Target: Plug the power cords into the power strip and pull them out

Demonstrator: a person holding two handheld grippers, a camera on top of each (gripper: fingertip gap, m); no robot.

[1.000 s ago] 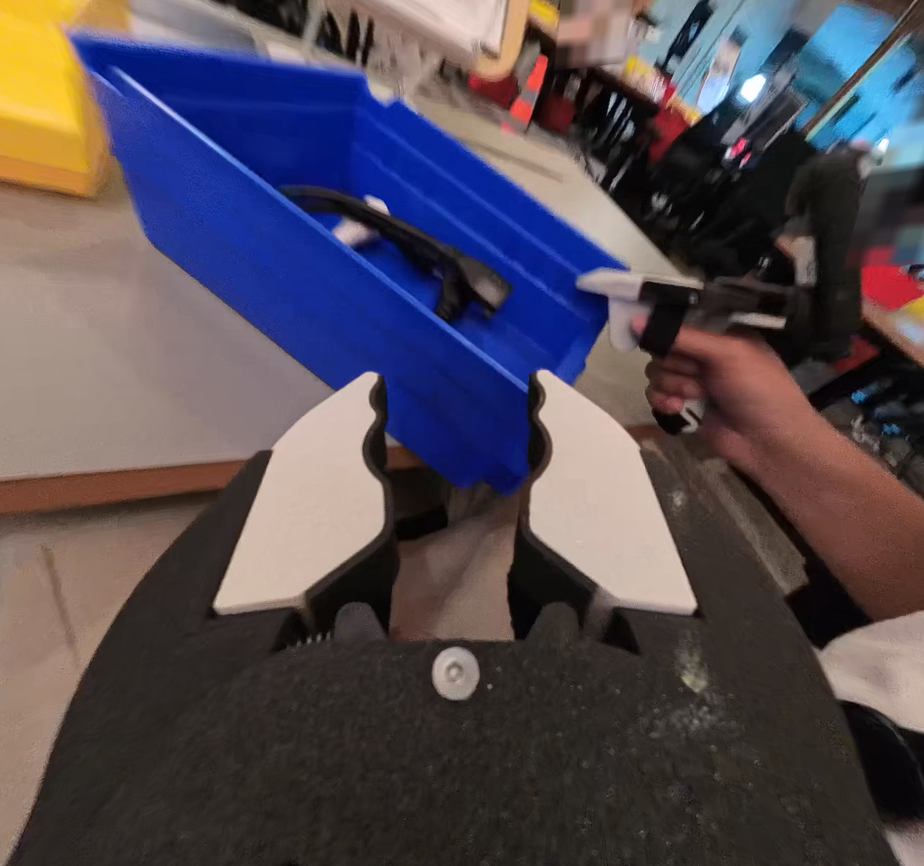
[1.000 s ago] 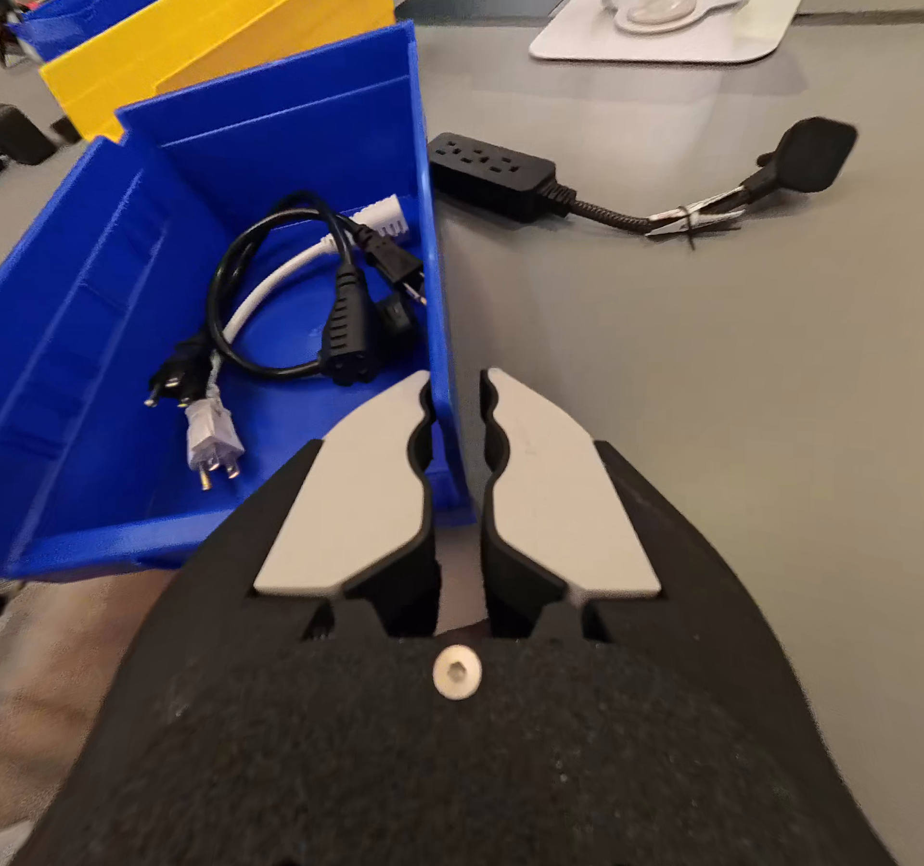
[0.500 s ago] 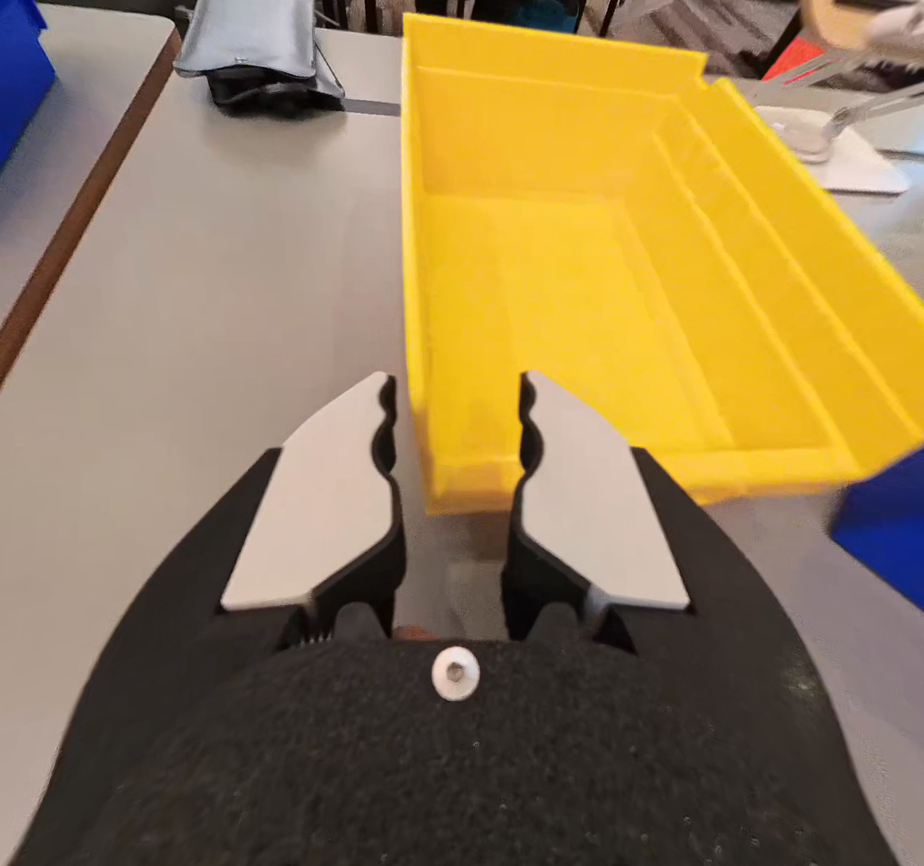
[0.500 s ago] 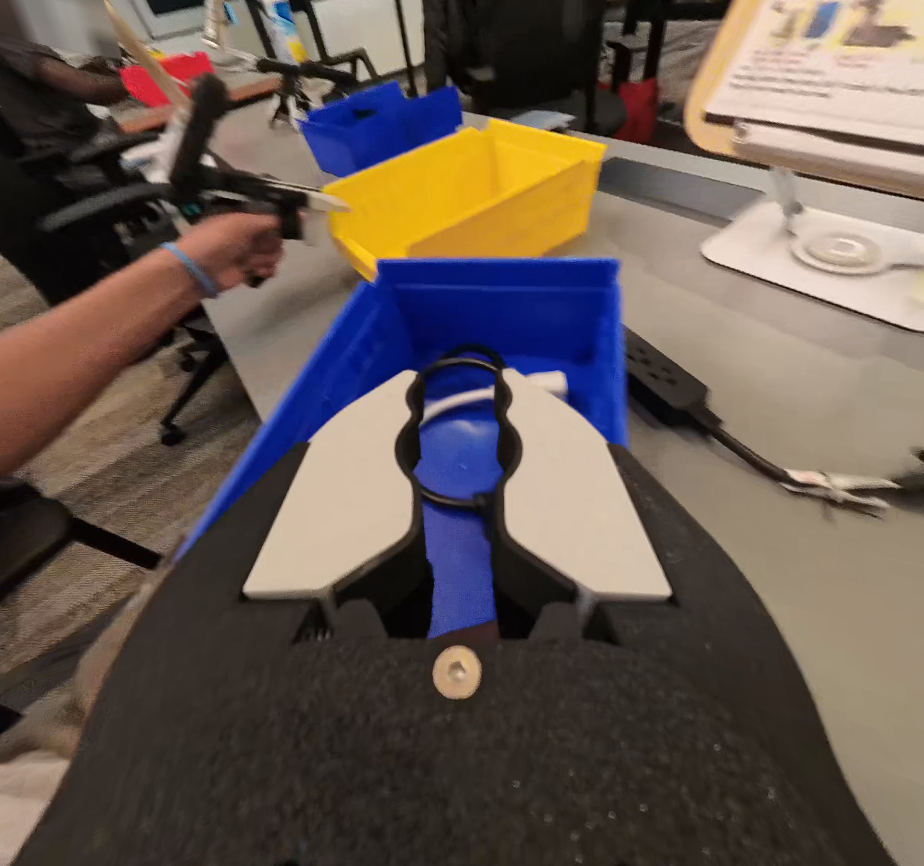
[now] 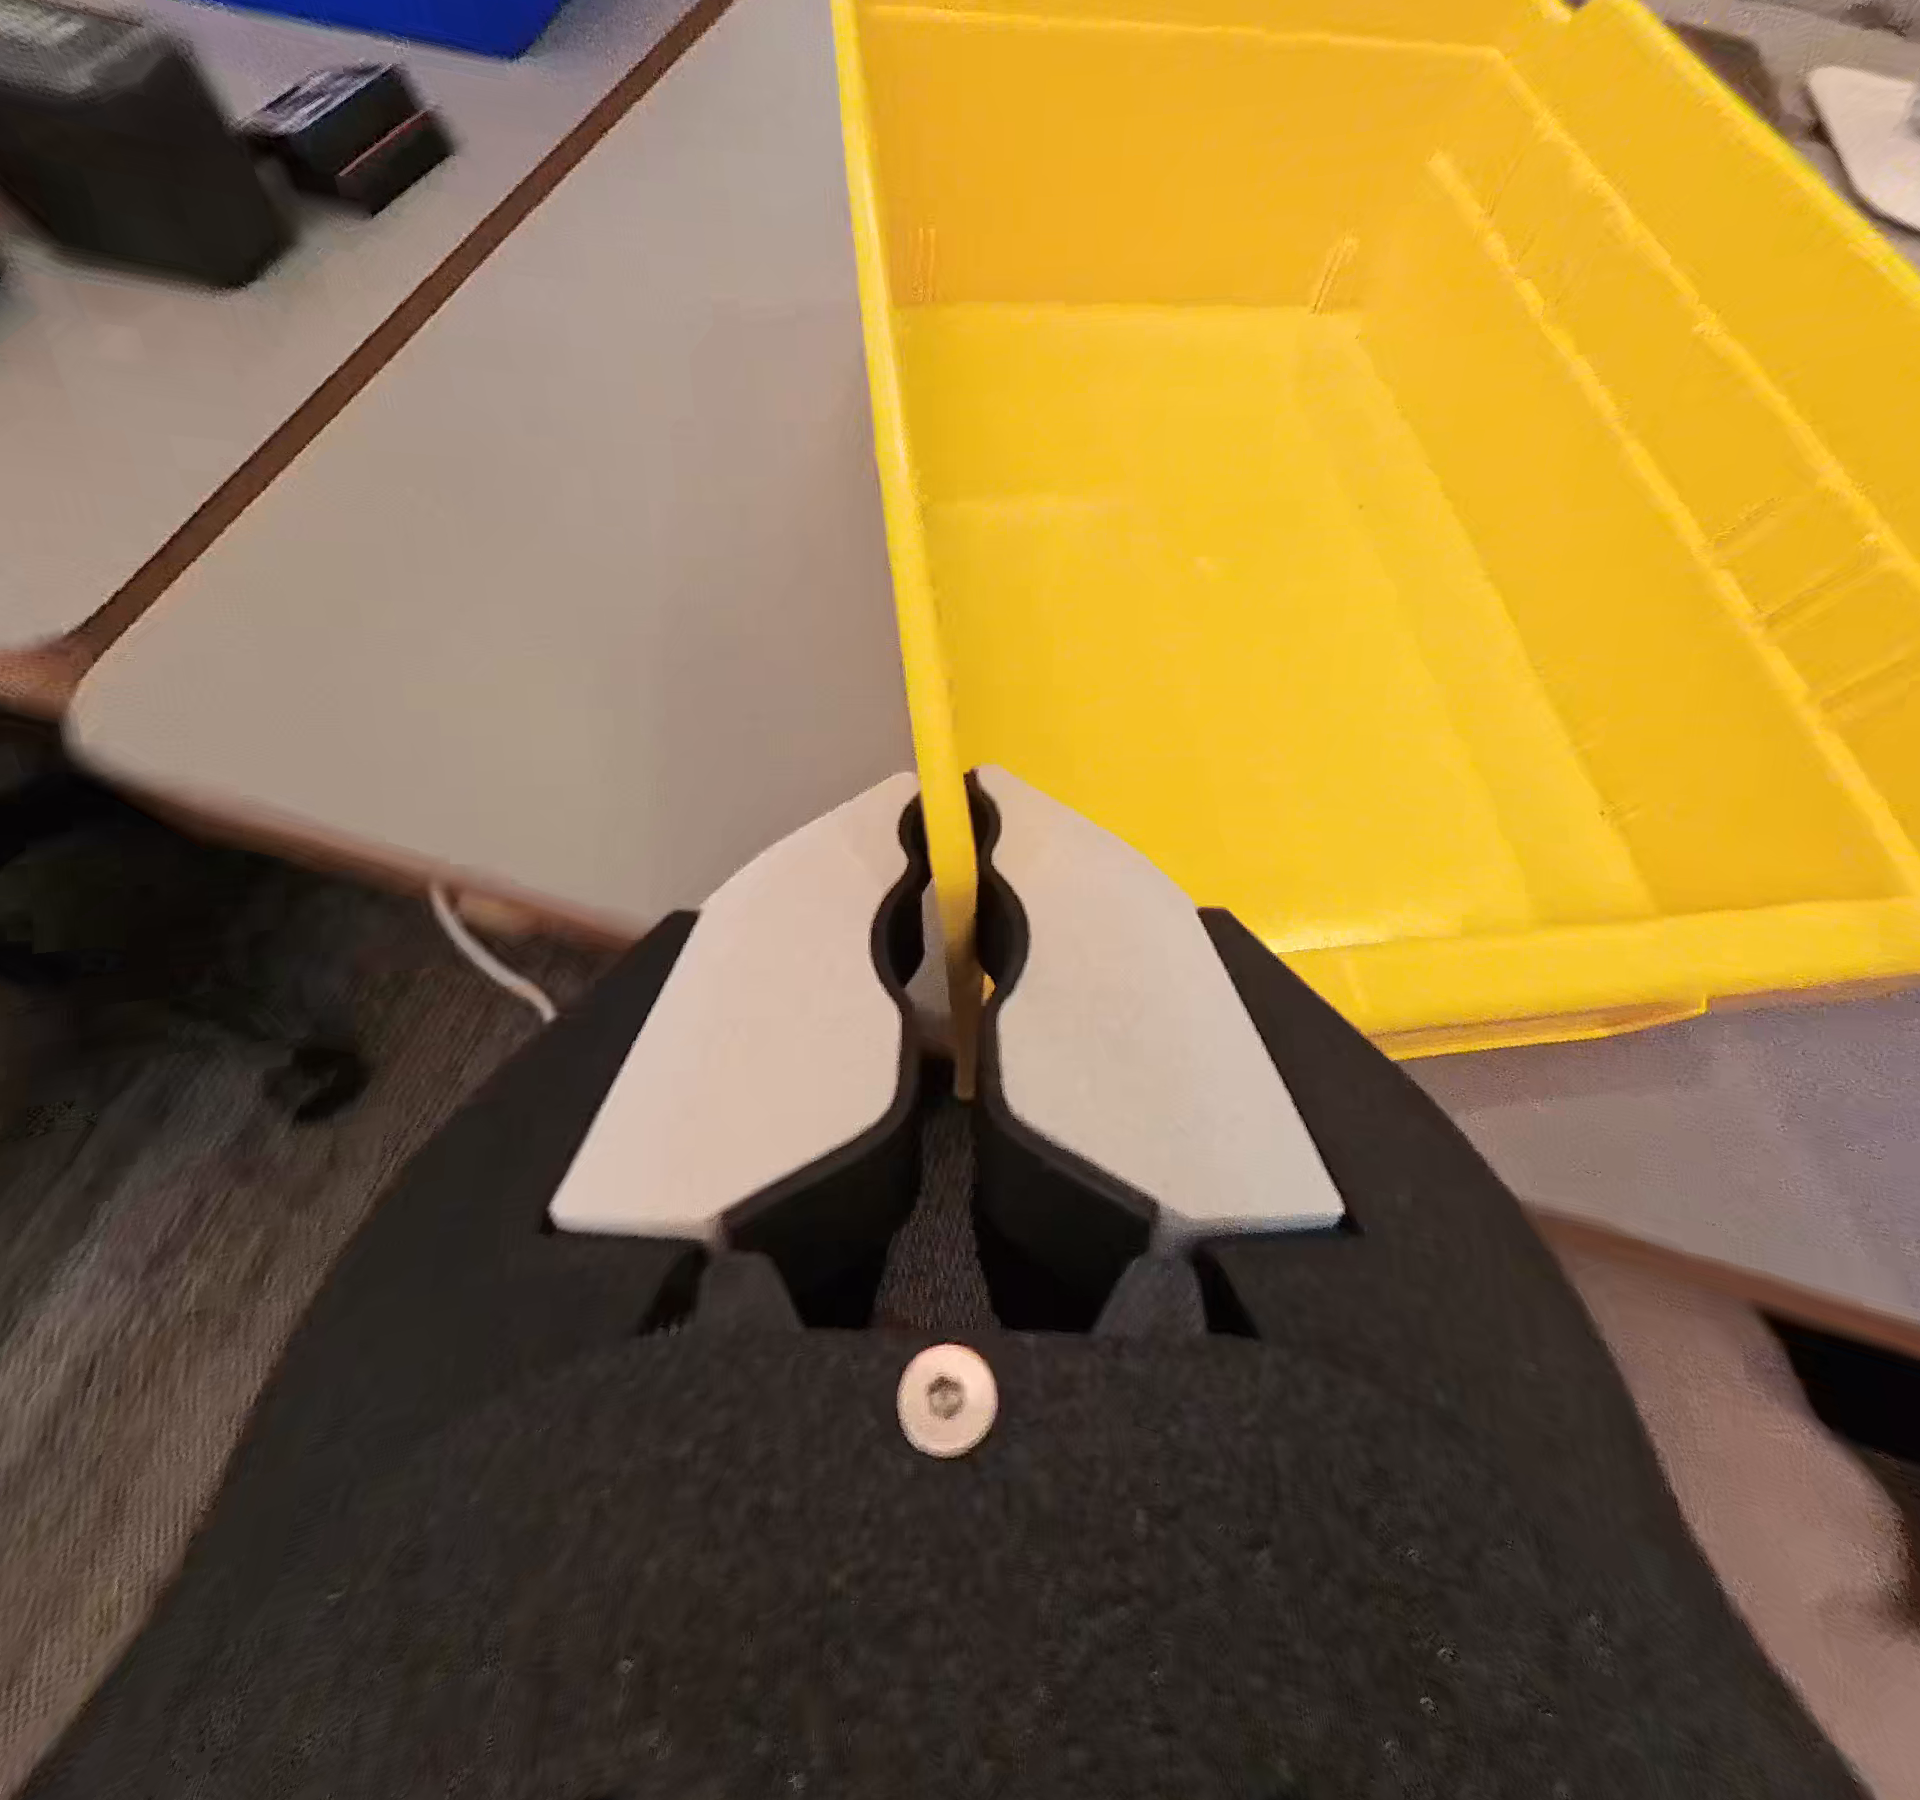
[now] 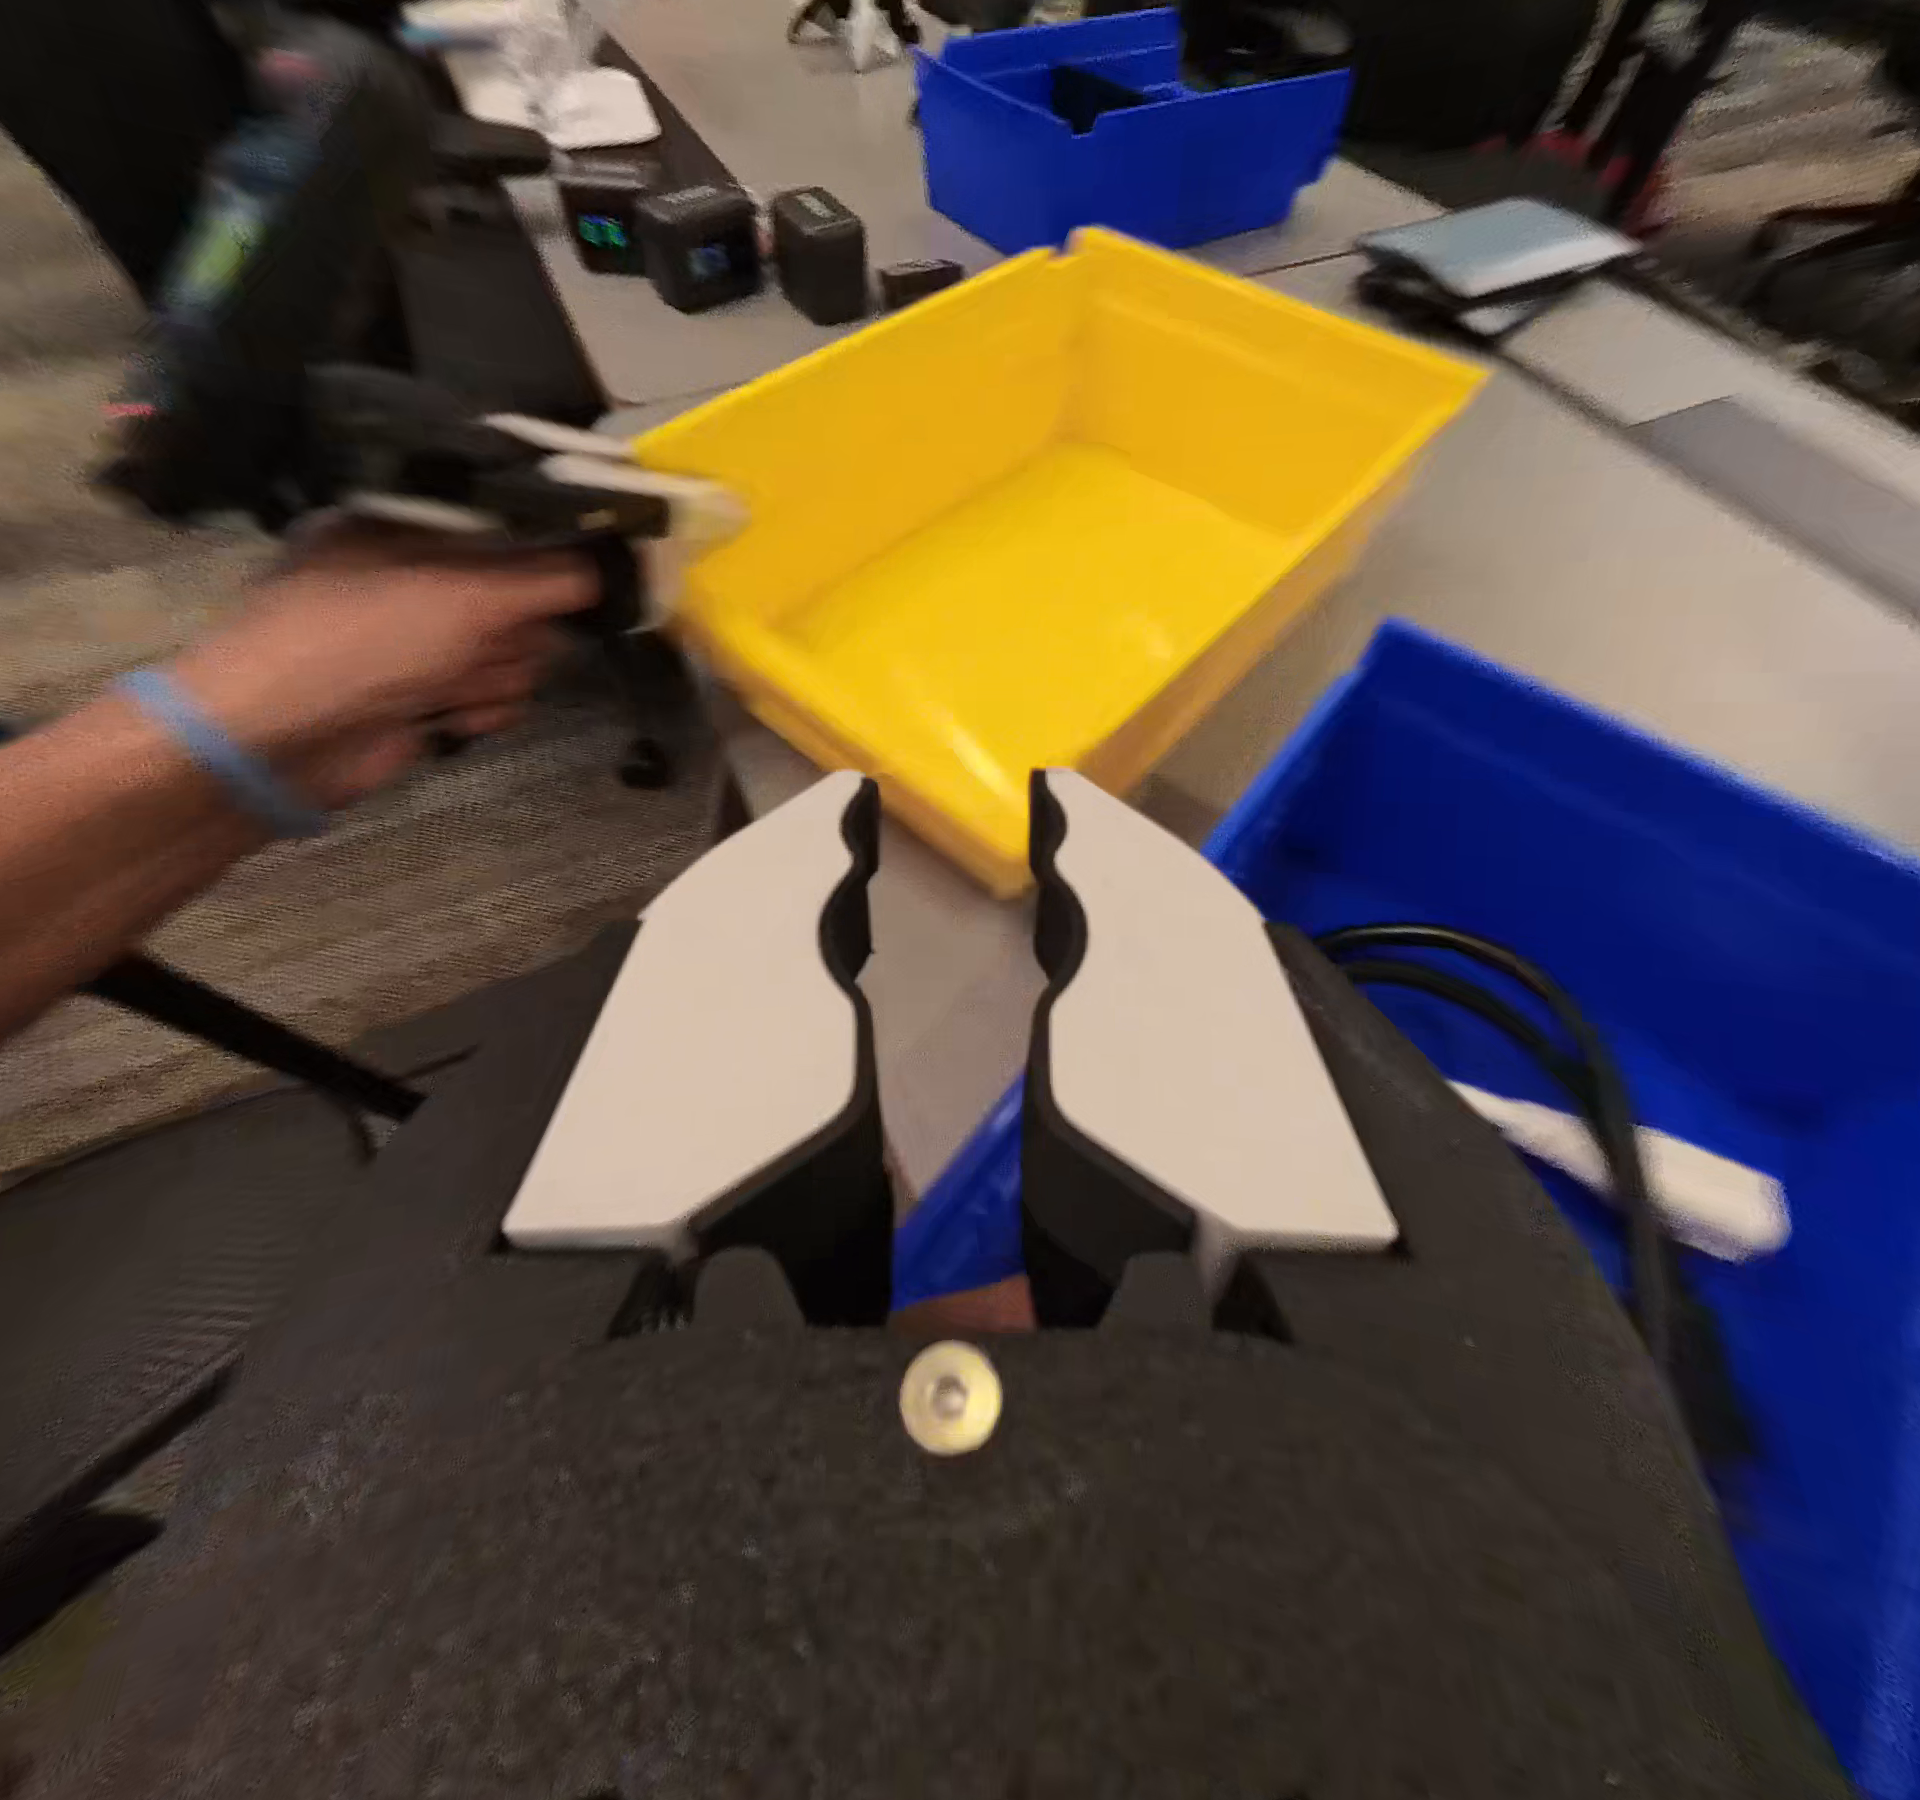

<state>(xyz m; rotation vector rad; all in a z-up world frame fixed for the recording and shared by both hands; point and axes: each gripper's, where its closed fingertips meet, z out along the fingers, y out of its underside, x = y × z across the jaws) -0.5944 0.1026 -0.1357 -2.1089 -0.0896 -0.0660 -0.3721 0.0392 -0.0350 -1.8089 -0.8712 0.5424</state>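
Left gripper (image 5: 945,815): pinching the near side wall of the yellow bin (image 5: 1299,628) on the grey table (image 5: 540,524).
Right gripper (image 6: 951,815): hovering with fingers spread, gripping nothing.
Power cords: black cord (image 6: 1538,1012) and white cord (image 6: 1662,1179) lying in the blue bin (image 6: 1621,877) (right of the yellow one).
Power strip: lying out of view.

The left gripper (image 5: 948,820) is nearly closed, its two grey fingers (image 5: 790,1002) clamping a thin wall between them. A hand (image 6: 416,649) holds its handle, forearm reaching in from the left with a blue wristband. The right gripper (image 6: 954,815) hangs free, fingers parted and gripping nothing.
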